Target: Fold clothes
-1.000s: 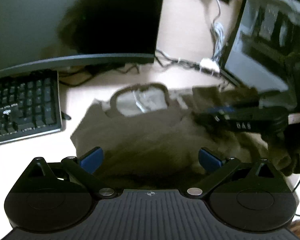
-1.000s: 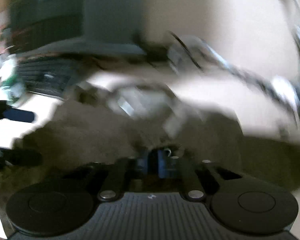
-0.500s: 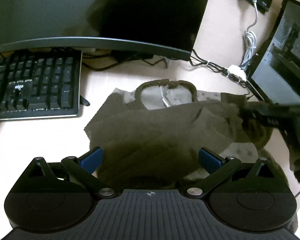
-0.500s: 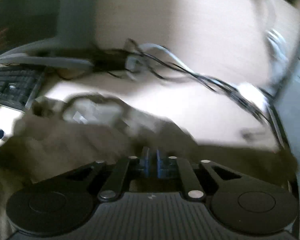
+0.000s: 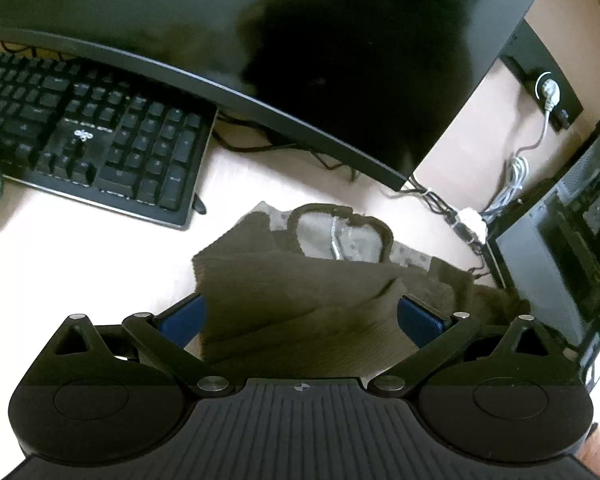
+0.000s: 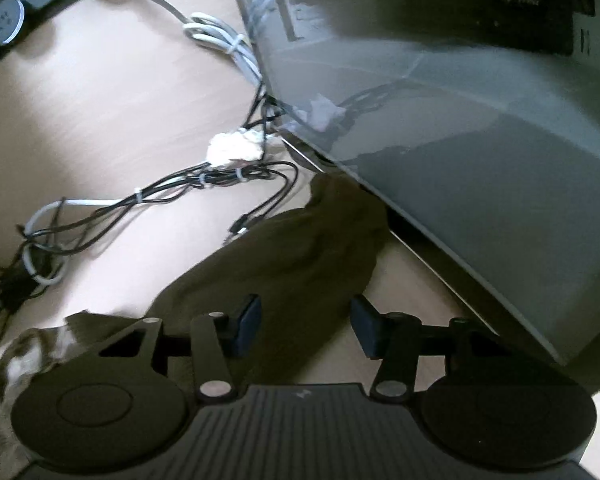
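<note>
Where claws (image 5: pixel 300 316) gape, ribbed olive knit (image 5: pixel 284 300)

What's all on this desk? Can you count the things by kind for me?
Garments: 1, an olive-brown sweater
Keyboards: 1, a black keyboard
Screens: 1, a curved monitor
Computer cases: 1, a glass-sided case
Cable bundles: 1, a tied cable bundle
Handheld grippers: 2, the left gripper and the right gripper, both open
Total: 7
</note>
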A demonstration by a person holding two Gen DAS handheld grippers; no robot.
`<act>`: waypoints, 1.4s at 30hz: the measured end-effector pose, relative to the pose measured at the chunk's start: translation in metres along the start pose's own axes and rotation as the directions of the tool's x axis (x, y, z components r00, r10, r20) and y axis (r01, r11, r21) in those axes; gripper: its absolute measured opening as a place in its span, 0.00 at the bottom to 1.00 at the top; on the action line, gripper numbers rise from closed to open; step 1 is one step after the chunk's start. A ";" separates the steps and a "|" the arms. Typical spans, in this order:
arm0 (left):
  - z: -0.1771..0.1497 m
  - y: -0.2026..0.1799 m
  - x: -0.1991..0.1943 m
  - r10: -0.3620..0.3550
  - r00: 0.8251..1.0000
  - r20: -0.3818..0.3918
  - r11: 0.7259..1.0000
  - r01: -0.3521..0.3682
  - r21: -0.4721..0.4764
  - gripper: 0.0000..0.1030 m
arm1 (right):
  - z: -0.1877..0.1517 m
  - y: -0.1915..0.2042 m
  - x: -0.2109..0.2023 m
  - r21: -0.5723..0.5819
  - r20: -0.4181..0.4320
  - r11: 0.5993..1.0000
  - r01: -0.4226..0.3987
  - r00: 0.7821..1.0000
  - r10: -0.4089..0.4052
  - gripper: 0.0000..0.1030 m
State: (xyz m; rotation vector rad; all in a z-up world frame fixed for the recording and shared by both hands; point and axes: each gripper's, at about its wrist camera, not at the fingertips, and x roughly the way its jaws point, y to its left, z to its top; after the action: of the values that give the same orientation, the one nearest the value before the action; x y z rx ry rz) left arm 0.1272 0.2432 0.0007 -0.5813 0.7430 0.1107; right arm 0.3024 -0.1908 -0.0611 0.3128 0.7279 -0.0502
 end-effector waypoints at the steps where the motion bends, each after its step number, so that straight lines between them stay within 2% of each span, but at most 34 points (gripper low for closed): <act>1: -0.001 0.001 -0.002 0.003 1.000 -0.001 1.000 -0.003 -0.008 1.00 | -0.001 -0.001 0.004 0.002 -0.005 1.000 -0.001 1.000 0.001 0.40; 3: -0.002 0.004 -0.005 0.011 1.000 -0.004 1.000 -0.011 -0.022 1.00 | 0.000 -0.001 0.008 -0.018 -0.005 1.000 -0.019 1.000 0.019 0.10; 5: -0.004 0.006 -0.009 0.018 1.000 -0.002 0.999 -0.018 -0.030 1.00 | 0.006 0.004 0.009 -0.044 -0.006 0.998 -0.053 0.999 0.053 0.06; 8: -0.002 0.011 -0.018 0.010 1.000 0.024 0.999 -0.009 -0.035 1.00 | 0.018 0.026 -0.020 -0.172 0.086 0.979 -0.106 0.989 0.122 0.04; 9: -0.002 0.013 -0.021 0.006 0.999 0.033 0.999 -0.005 -0.038 1.00 | 0.019 0.037 -0.031 -0.222 0.106 0.966 -0.133 0.982 0.159 0.04; 11: 0.000 0.019 -0.026 -0.002 0.999 0.050 0.999 0.004 -0.051 1.00 | 0.005 0.074 -0.058 -0.346 0.108 0.911 -0.224 0.955 0.276 0.04; 14: 0.000 0.030 -0.033 -0.018 0.997 0.071 0.997 0.024 -0.078 1.00 | -0.014 0.130 -0.098 -0.520 0.081 0.783 -0.340 0.893 0.442 0.02; 17: 0.000 0.042 -0.040 -0.036 0.996 0.086 0.993 0.045 -0.107 1.00 | -0.038 0.185 -0.134 -0.672 0.003 0.604 -0.429 0.814 0.582 0.03; 19: 0.000 0.051 -0.044 -0.048 0.995 0.089 0.989 0.060 -0.136 1.00 | -0.080 0.222 -0.133 -0.756 -0.179 0.426 -0.497 0.782 0.597 0.06; 20: 0.000 0.055 -0.045 -0.054 0.995 0.089 0.988 0.067 -0.143 1.00 | -0.095 0.230 -0.132 -0.770 -0.223 0.381 -0.512 0.775 0.592 0.11; 21: 0.000 0.058 -0.047 -0.061 0.994 0.089 0.987 0.073 -0.146 1.00 | -0.109 0.236 -0.132 -0.777 -0.256 0.350 -0.523 0.770 0.584 0.20; 22: 0.000 0.061 -0.048 -0.067 0.994 0.088 0.986 0.080 -0.149 1.00 | -0.120 0.239 -0.132 -0.779 -0.285 0.326 -0.536 0.765 0.578 0.25; 24: 0.001 0.062 -0.048 -0.084 0.993 0.082 0.987 0.094 -0.133 1.00 | -0.123 0.233 -0.135 -0.764 -0.304 0.324 -0.558 0.754 0.582 0.44; 27: 0.004 0.055 -0.038 -0.120 0.991 0.058 0.988 0.125 -0.094 1.00 | -0.111 0.210 -0.139 -0.731 -0.279 0.389 -0.561 0.766 0.579 0.56; 31: 0.009 0.029 -0.006 -0.138 0.990 0.013 0.990 0.138 -0.025 0.97 | -0.094 0.170 -0.129 -0.675 -0.227 0.535 -0.509 0.832 0.506 0.64; 34: 0.010 0.005 0.026 -0.076 0.996 -0.042 0.996 0.078 0.044 0.61 | -0.086 0.142 -0.116 -0.626 -0.213 0.629 -0.461 0.877 0.431 0.64; 35: 0.010 0.000 0.035 -0.057 0.997 -0.057 0.997 0.060 0.057 0.64 | -0.084 0.134 -0.113 -0.610 -0.212 0.649 -0.454 0.883 0.418 0.64; 37: 0.009 -0.008 0.051 -0.021 0.997 -0.076 0.997 0.027 0.075 0.63 | -0.082 0.122 -0.111 -0.583 -0.210 0.679 -0.446 0.890 0.404 0.64; 39: 0.010 -0.015 0.061 0.011 0.997 -0.079 0.994 -0.003 0.107 0.54 | -0.081 0.115 -0.110 -0.573 -0.205 0.694 -0.437 0.896 0.395 0.64; 40: 0.011 -0.017 0.061 0.025 0.997 -0.074 0.993 -0.016 0.118 0.39 | -0.081 0.113 -0.109 -0.571 -0.204 0.698 -0.433 0.898 0.390 0.64; 41: 0.012 -0.019 0.060 0.038 0.997 -0.068 0.992 -0.029 0.127 0.32 | -0.080 0.112 -0.108 -0.570 -0.202 0.700 -0.430 0.899 0.388 0.64; 42: 0.013 -0.021 0.059 0.051 0.997 -0.061 0.990 -0.042 0.136 0.30 | -0.080 0.113 -0.107 -0.571 -0.198 0.700 -0.429 0.899 0.390 0.64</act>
State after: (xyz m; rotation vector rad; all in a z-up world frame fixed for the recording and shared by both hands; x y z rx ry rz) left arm 0.1847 0.2268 -0.0211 -0.4409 0.8202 0.0842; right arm 0.1879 -0.0666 -0.0163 -0.1513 0.6821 0.6220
